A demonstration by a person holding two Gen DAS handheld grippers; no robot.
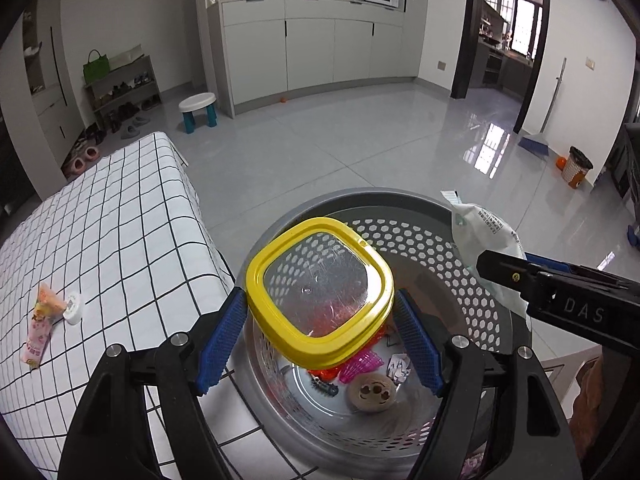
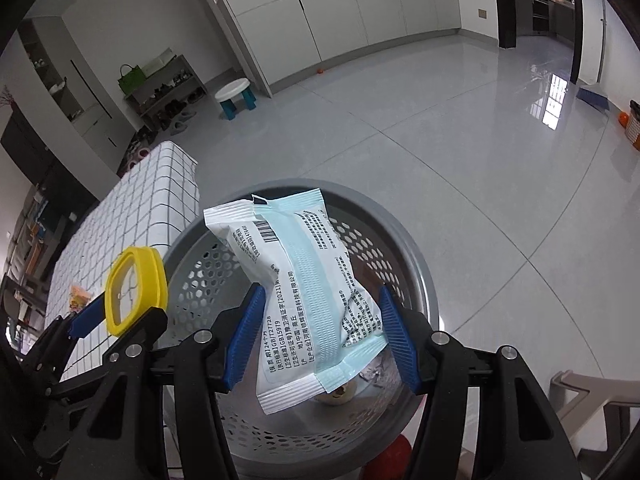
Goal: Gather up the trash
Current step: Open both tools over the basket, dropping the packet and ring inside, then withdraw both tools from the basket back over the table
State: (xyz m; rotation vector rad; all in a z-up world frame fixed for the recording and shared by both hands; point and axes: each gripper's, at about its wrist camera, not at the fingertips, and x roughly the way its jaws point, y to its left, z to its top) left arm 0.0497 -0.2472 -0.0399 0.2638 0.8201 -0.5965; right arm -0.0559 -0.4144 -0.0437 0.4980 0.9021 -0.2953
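Note:
A grey perforated basket [image 1: 372, 196] stands beside the checkered table [image 1: 120, 220]. My left gripper [image 1: 320, 300] is shut on a yellow-rimmed clear lid [image 1: 316, 280], tilted above the basket's mouth, blue pads against its two sides. My right gripper [image 2: 320, 304] is shut on a white and light-blue packet [image 2: 304, 272], held over the same basket [image 2: 404, 236]. At the basket's bottom lie pink and orange plastic pieces [image 1: 360, 364], a round beige item [image 1: 372, 394] and crumpled paper [image 1: 398, 368]. On the table remain a pink wrapper [image 1: 42, 320] and a white round cap [image 1: 73, 308].
A white stool [image 1: 198, 110] and a shoe rack [image 1: 120, 92] stand at the far left. A broom [image 1: 540, 136] and a small bin [image 1: 576, 166] stand near the right wall. A beige chair [image 2: 592, 396] is close on the right. Wide tiled floor lies beyond.

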